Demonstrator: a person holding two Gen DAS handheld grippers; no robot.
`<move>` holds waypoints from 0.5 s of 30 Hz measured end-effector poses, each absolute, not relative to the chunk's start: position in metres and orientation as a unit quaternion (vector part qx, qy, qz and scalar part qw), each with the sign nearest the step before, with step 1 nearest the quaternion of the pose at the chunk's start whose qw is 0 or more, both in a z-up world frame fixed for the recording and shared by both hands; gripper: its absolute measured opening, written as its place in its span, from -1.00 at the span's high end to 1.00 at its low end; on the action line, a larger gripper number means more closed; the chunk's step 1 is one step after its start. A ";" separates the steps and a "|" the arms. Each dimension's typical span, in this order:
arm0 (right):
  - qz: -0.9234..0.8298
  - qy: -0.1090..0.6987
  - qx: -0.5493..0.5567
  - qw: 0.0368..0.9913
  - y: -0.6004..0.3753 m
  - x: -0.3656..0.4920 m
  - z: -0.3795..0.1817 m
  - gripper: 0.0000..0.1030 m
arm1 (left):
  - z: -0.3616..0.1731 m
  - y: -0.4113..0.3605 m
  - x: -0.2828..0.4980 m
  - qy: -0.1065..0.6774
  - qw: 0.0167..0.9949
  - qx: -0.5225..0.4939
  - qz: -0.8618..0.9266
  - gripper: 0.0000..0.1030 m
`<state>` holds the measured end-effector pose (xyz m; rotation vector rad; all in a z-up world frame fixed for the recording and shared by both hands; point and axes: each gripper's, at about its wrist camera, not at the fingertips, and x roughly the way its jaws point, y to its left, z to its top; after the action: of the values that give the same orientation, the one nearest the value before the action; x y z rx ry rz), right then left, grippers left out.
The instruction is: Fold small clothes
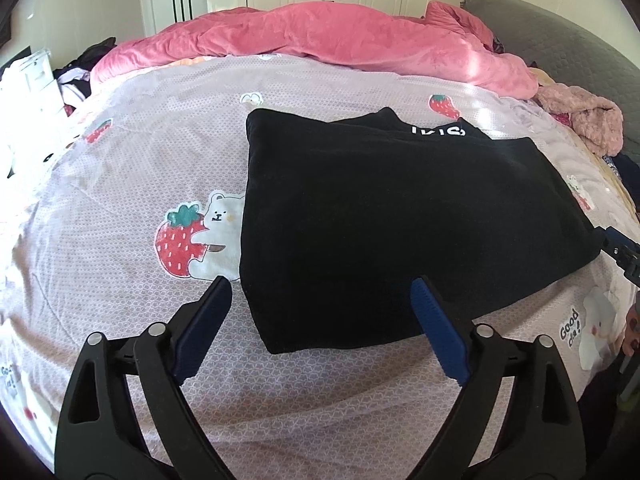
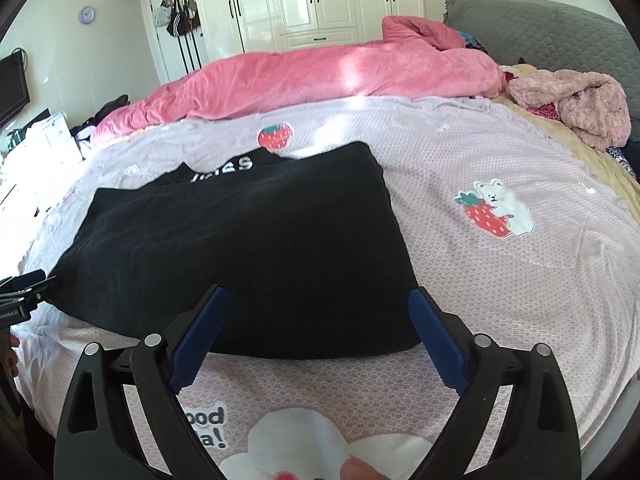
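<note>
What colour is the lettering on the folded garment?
White, on the folded black garment; clearest in the right wrist view.

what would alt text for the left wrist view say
A partly folded black garment with white lettering lies flat on a strawberry-and-bear print bedsheet. The open left gripper hovers at its near edge. A pink duvet is bunched behind.

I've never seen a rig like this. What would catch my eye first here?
A black garment, partly folded, lies mid-bed on a strawberry-and-bear sheet. Both grippers, left and right, hover open at its near edge. A pink duvet is heaped behind.
</note>
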<state>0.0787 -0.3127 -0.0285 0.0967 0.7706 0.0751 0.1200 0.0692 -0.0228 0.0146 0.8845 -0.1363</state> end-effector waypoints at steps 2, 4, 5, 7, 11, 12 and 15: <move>0.038 0.372 0.045 0.926 -0.311 0.076 -0.025 -0.83 | -0.020 0.070 0.119 0.424 0.903 0.006 -0.063 -0.75; 0.043 0.366 0.041 0.929 -0.307 0.073 -0.021 -0.84 | -0.017 0.071 0.119 0.421 0.905 0.005 -0.062 -0.79; 0.044 0.364 0.040 0.929 -0.305 0.072 -0.020 -0.84 | -0.016 0.072 0.118 0.420 0.906 0.004 -0.062 -0.79; 0.047 0.361 0.036 0.931 -0.300 0.070 -0.017 -0.86 | -0.014 0.074 0.117 0.417 0.907 0.002 -0.060 -0.82; 0.053 0.355 0.029 0.933 -0.289 0.067 -0.011 -0.89 | -0.010 0.080 0.118 0.412 0.909 -0.009 -0.057 -0.82; 0.055 0.353 0.028 0.934 -0.286 0.066 -0.009 -0.89 | -0.009 0.083 0.118 0.411 0.910 -0.011 -0.055 -0.82; 0.062 0.346 0.025 0.936 -0.277 0.064 -0.005 -0.90 | -0.007 0.088 0.118 0.409 0.911 -0.017 -0.050 -0.82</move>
<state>0.0642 -0.2773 -0.0050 0.0512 0.7068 0.1268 0.1178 0.0876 -0.0073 -0.0347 0.8424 -0.1021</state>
